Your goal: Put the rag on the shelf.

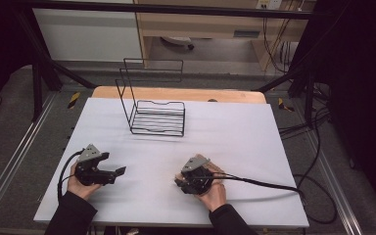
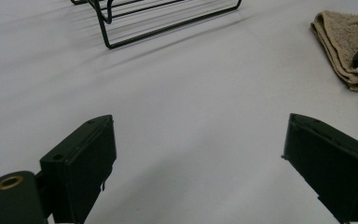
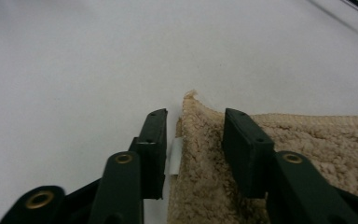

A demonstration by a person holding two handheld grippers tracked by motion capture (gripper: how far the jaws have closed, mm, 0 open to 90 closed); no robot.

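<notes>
Both grippers parted, right gripper point(image 3: 193, 128) astride towel point(image 3: 307, 144) edge (unpinched), left gripper point(image 2: 198, 140) over bare tabletop point(image 2: 191, 79).

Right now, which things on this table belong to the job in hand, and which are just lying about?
In use:
- towel, folded, beige, its edge between the jaws of the right hand-held gripper
- right hand-held gripper

Lying about:
- wire rack, black, at the far side of the table
- left hand-held gripper, open over bare table
</notes>
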